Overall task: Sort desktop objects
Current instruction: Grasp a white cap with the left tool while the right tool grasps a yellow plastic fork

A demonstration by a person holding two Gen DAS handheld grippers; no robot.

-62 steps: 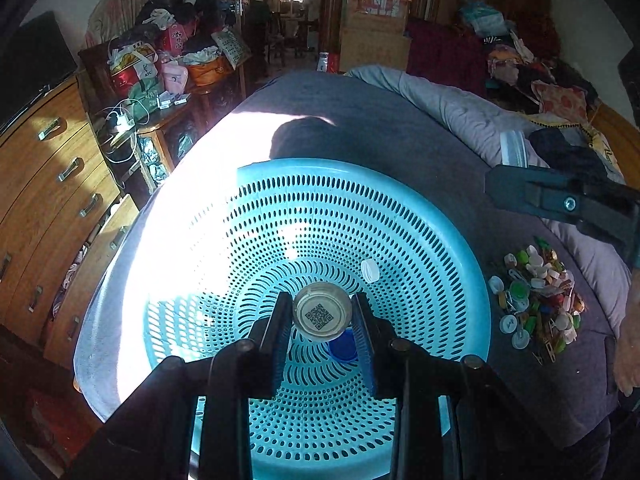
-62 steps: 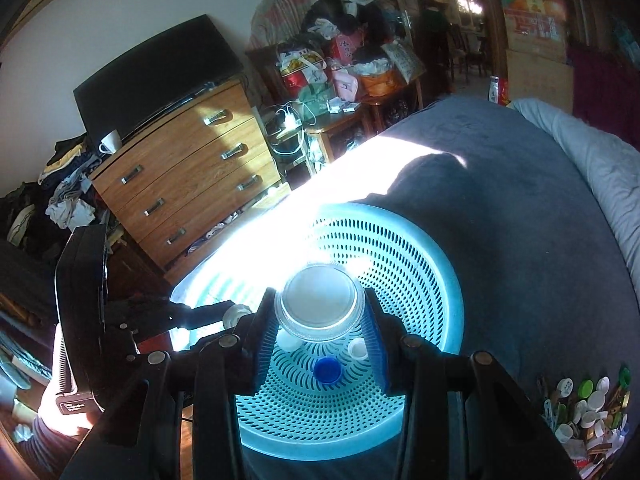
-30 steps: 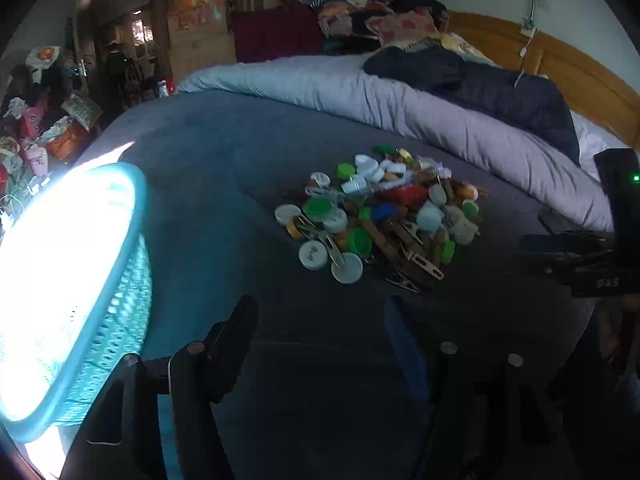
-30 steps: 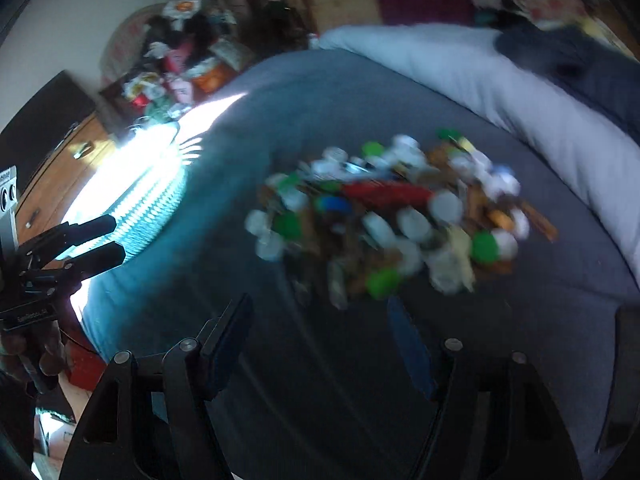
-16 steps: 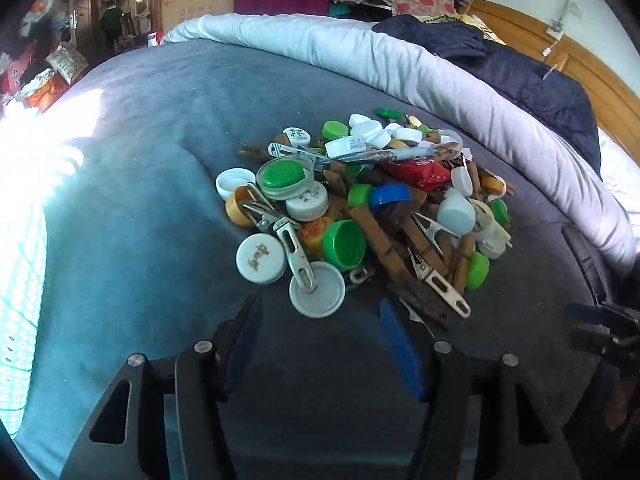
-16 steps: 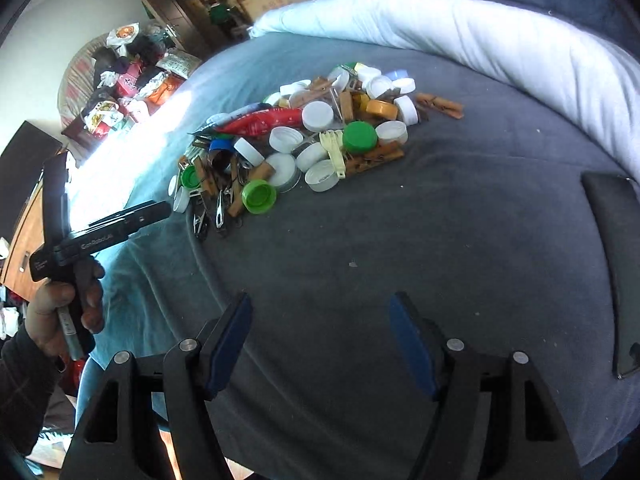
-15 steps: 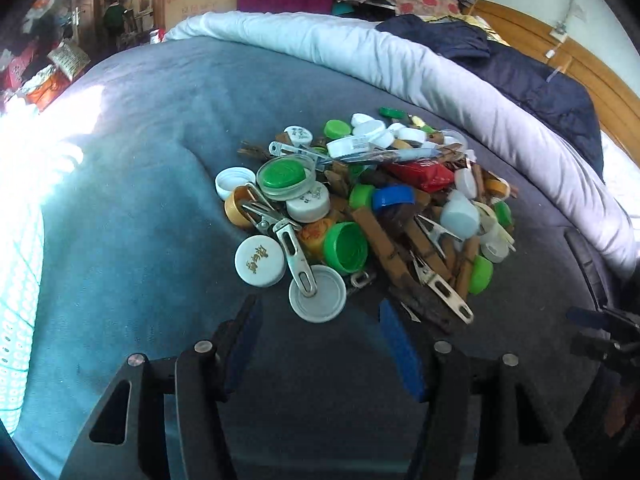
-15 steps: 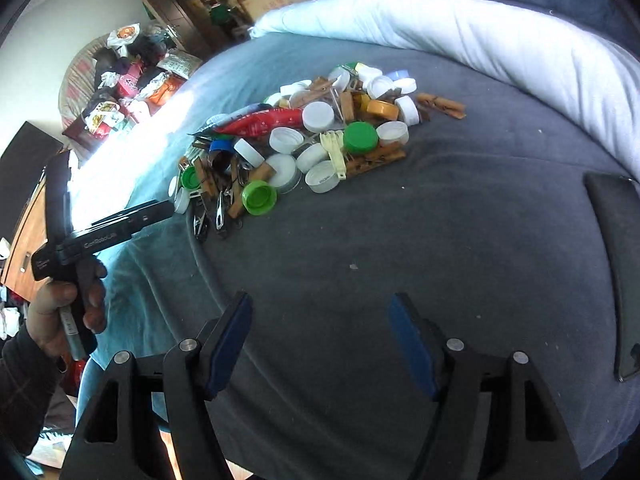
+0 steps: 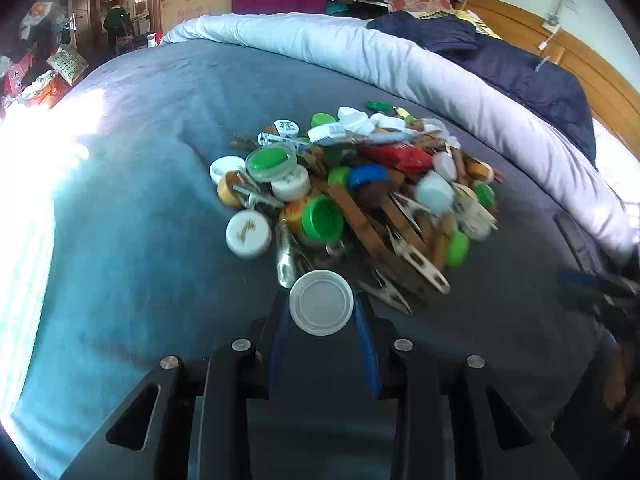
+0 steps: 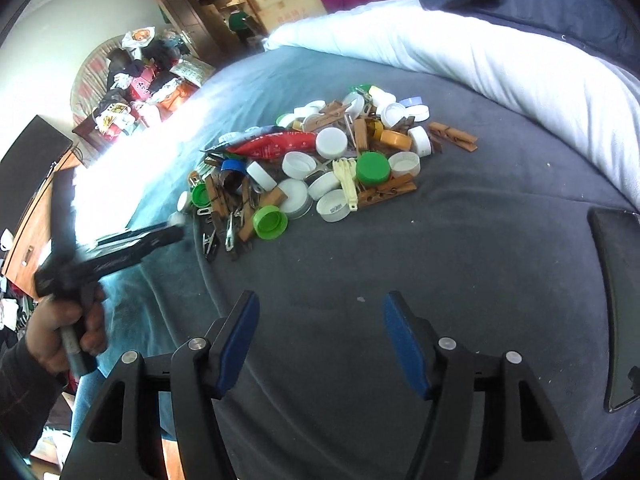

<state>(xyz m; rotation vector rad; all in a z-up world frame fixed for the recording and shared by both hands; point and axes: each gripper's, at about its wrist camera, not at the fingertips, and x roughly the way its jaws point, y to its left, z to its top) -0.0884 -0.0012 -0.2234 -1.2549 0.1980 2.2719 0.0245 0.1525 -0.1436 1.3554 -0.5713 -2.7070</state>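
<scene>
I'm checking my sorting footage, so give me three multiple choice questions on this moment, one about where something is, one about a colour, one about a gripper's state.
1. Where does the pile of caps and clothespins lie?
A. on the grey bedspread
B. in a basket
C. on a dresser

2. What colour is the lid in the left gripper?
A. green
B. white
C. blue

3. How is the right gripper?
A. shut on a cap
B. shut on a clothespin
C. open and empty

Answers: 1 A, the pile sits on the bedspread. 2 B, the white lid sits between the fingers. 3 C, its fingers stand wide apart with only cloth between them.
</scene>
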